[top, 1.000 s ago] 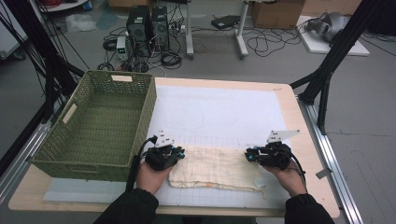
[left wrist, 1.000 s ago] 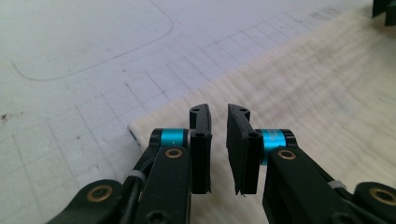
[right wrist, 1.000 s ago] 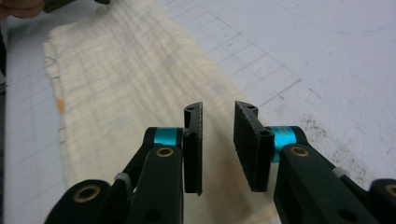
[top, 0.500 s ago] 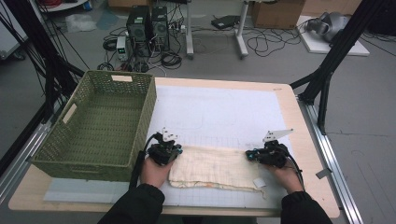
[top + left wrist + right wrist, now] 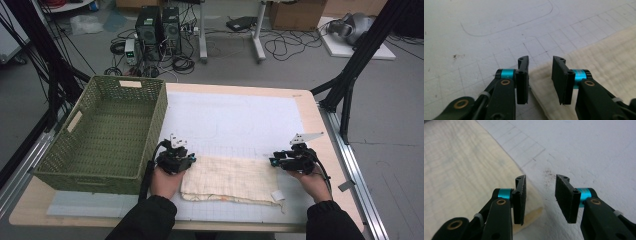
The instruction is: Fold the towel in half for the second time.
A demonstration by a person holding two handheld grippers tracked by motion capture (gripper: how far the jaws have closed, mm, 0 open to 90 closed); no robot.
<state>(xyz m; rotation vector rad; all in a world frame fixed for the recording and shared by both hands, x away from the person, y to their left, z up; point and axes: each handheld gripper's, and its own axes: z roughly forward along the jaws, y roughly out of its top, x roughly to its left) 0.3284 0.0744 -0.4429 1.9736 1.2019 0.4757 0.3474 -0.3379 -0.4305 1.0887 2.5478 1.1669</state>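
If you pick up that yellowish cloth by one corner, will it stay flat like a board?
Probably not. The folded cream checked cloth lies limp with wavy edges, so it would likely droop and unfold. It looks thin, so probably light. Its woven, crinkled surface suggests it won't slip easily from the pads.

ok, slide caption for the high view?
Both grippers, left and right, just opened at the folded cloth's far corners, beside the basket.

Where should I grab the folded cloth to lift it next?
Take the folded cloth by its two far corners, where each tool, left tool and right tool, has just opened with nothing clamped. Come in low from the near side: the cloth lies flat, so only its edges offer a bite.
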